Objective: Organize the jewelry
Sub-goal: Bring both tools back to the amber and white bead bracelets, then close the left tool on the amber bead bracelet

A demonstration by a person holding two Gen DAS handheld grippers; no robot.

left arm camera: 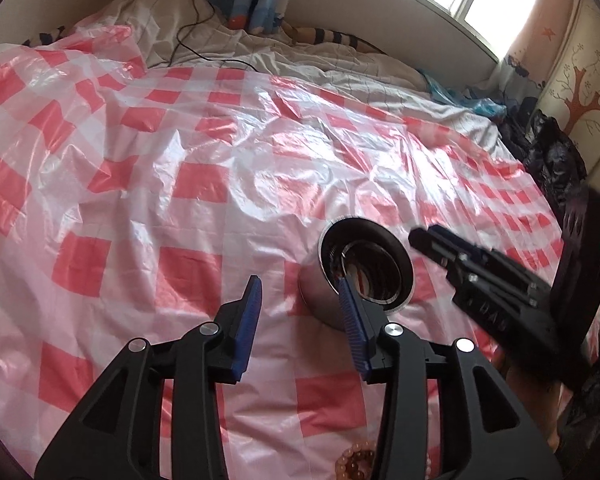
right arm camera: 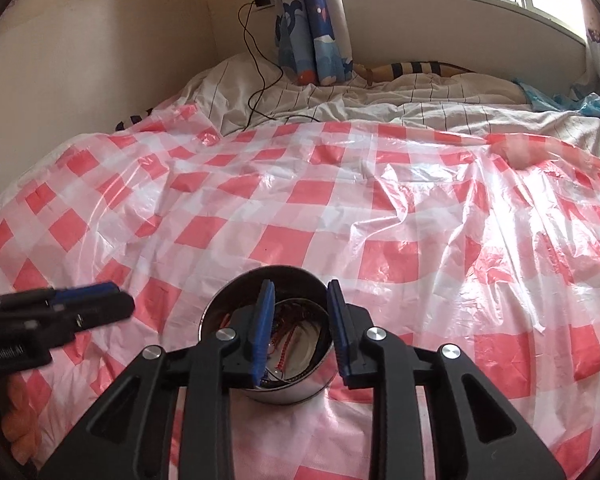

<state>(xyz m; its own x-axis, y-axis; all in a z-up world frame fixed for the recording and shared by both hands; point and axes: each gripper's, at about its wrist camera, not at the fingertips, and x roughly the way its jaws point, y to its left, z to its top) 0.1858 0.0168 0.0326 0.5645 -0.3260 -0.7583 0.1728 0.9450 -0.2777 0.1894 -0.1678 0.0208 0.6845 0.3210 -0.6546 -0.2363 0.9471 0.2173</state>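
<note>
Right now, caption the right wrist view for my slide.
Open right gripper poised over steel tin of jewelry.

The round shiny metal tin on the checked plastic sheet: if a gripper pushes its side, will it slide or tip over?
The round shiny metal tin stands upright and looks wider than tall, so it would probably slide, not tip. The red-and-white checked plastic sheet is glossy and wrinkled over soft bedding, so it may bunch up and rock the tin. The jewelry inside could shift.

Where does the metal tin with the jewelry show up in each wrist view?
Left wrist: metal tin right of centre, just beyond the left gripper, tilted mouth toward the camera.
Right wrist: metal tin bottom centre, behind the right gripper.
Shared landmark: the pink checked plastic sheet.
</note>
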